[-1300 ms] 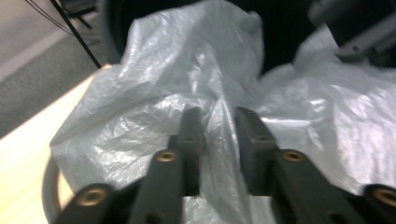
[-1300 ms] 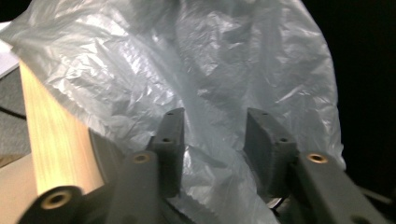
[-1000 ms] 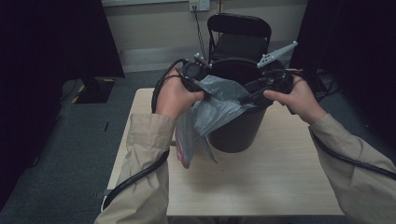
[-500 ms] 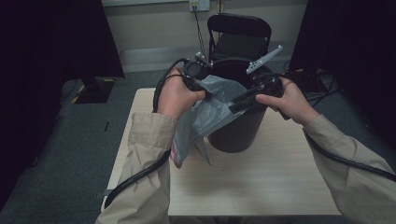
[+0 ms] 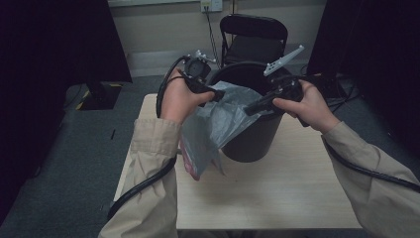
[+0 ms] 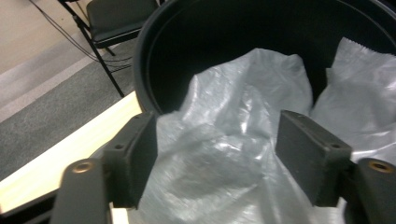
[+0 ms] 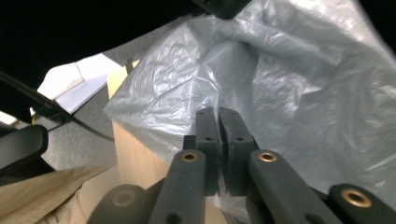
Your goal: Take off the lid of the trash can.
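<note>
Lining round black plastic bin (image 5: 250,134) with crinkled grey plastic bag (image 5: 218,126) – draped over near rim, mostly outside. Right gripper (image 7: 218,116) just clamped on film; left gripper (image 6: 217,144) just sprung wide, empty (re-grip further along rim, pull mouth open).

text: none legible | labels: none | brands: none | numbers: none

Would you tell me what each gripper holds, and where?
The right gripper pinches the grey plastic bag at its upper edge; the left gripper has just opened, gripping nothing.

Crinkled glossy plastic bag (image 5: 218,124), matt black bin (image 5: 252,141), pale wooden table (image 5: 277,193).
</note>
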A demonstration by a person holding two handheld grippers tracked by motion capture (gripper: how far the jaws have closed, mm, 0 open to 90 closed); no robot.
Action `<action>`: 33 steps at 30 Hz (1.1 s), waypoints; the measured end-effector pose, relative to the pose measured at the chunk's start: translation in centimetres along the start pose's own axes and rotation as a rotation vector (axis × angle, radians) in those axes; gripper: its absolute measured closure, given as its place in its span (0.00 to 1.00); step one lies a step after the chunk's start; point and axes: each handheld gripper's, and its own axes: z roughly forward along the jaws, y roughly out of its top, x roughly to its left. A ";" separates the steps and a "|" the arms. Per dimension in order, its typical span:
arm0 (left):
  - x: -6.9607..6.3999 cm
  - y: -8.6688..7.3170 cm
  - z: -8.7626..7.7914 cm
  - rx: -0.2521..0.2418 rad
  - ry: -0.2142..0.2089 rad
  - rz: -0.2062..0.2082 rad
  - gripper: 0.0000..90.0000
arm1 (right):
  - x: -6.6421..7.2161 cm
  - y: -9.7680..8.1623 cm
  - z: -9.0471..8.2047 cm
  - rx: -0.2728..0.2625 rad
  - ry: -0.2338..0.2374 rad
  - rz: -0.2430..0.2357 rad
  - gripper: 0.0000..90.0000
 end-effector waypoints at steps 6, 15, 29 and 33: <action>0.5 -0.4 -0.1 -0.001 -0.003 0.009 0.28 | -0.8 -0.5 -1.9 -0.001 -0.036 0.010 1.00; 0.0 -1.2 0.6 0.029 -0.129 0.043 0.31 | -4.7 -2.5 -4.8 0.051 -0.240 0.064 1.00; -2.0 0.0 2.3 0.125 -0.200 0.088 0.98 | -3.3 -1.6 -4.8 -0.100 -0.201 0.016 0.35; -2.3 0.2 3.0 0.110 -0.152 0.069 1.00 | -1.3 -1.0 -2.9 -0.009 -0.113 -0.061 0.37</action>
